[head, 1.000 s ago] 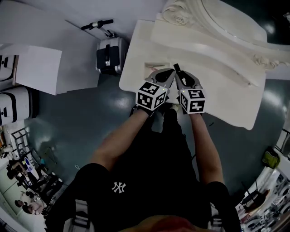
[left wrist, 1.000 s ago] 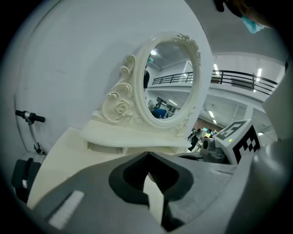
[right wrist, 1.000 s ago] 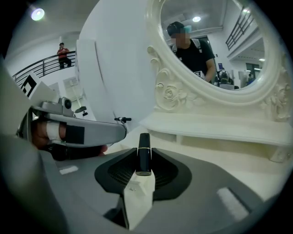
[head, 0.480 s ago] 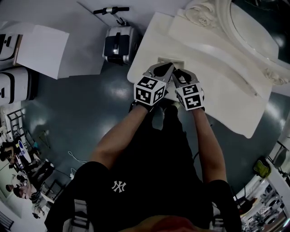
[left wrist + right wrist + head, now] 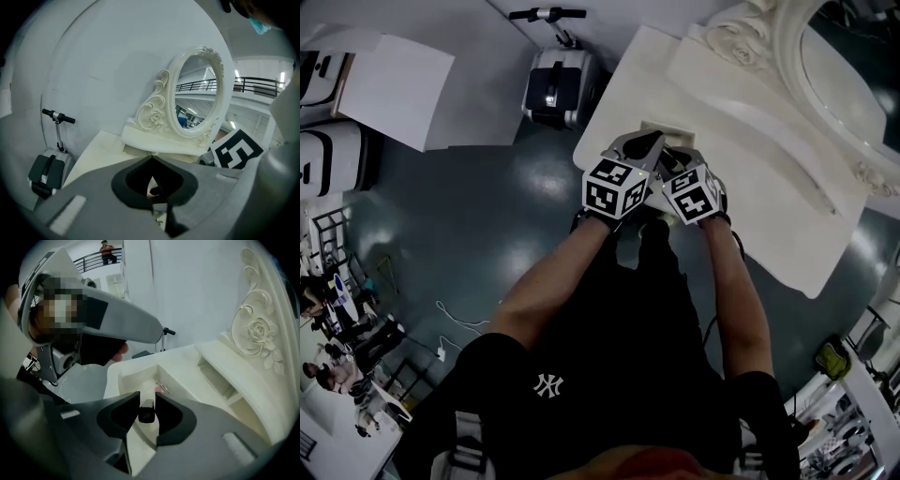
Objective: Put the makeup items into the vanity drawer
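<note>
Downward, black-capped tube (image 5: 146, 414) aimed into drawer (image 5: 123, 378); cap toward camera

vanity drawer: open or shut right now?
Open. The right gripper view looks down into the vanity drawer: its inner walls and floor show, with a few small items lying inside.

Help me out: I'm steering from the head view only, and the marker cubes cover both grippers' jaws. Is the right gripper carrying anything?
Observer: Yes. The right gripper is shut on a small dark-capped tube. Its jaws have just been opening a little, with the tube between them touching both pads.
Operator: Is it lined up with the drawer?
Observer: Its view looks along the tube straight into the open drawer.
Operator: Anything inside already?
Observer: A thin metal item lies in it, just beyond the tube.
</note>
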The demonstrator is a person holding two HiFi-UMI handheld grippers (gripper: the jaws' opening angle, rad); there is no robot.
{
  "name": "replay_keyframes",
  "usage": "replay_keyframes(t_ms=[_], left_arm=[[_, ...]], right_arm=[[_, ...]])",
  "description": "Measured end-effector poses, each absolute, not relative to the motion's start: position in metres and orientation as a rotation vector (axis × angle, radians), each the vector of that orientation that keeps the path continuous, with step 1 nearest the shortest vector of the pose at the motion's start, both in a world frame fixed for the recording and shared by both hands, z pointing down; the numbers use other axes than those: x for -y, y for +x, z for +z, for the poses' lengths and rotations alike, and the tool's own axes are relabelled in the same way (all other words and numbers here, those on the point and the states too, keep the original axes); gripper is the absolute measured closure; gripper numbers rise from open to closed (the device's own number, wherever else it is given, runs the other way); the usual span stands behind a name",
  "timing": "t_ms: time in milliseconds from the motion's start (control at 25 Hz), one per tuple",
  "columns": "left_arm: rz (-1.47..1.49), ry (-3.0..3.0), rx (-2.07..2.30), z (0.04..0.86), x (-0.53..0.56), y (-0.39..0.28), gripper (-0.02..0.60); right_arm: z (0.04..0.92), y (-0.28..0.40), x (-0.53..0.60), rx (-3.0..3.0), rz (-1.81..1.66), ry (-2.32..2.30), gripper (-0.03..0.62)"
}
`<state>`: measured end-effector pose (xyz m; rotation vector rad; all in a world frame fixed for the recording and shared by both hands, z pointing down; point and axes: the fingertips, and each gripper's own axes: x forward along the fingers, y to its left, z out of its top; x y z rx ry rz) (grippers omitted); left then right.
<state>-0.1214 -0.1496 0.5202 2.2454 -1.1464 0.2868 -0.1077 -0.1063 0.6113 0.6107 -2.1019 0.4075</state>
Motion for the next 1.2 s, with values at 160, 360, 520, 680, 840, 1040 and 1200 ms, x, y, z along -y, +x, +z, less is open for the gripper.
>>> replay_keyframes(t_ms=[160,360,520,680,840,1040,1200], left_arm=[[0.287,2.244,1.146,0.521,0.151,-0.125,0.581],[0.289,2.259,1.119,0.52,0.151,-0.119,0.581],[0.295,2.281,1.092,0.518,0.151,-0.11,0.581],[0.308,2.306,1.062,0.517,0.148,-0.101,0.581],[0.31,2.34,1.025,0.511,0.141,-0.094,0.581],[0.309,2.383,0.963,0.497,0.132,-0.08,0.581],[0.302,2.415,0.908,0.478,0.125,-0.069,0.581]], right_arm=[[0.614,-0.108,0.107,2.083,0.388,0.609,0.461],[0.613,-0.095,0.108,2.042,0.364,0.635,0.445],[0.608,-0.087,0.109,2.043,0.365,0.681,0.438],[0.595,-0.077,0.112,2.074,0.384,0.799,0.516],[0.577,-0.062,0.116,2.105,0.448,0.977,0.568],[0.553,-0.033,0.12,2.15,0.651,1.231,0.568],[0.526,-0.013,0.119,2.175,0.674,1.385,0.568]])
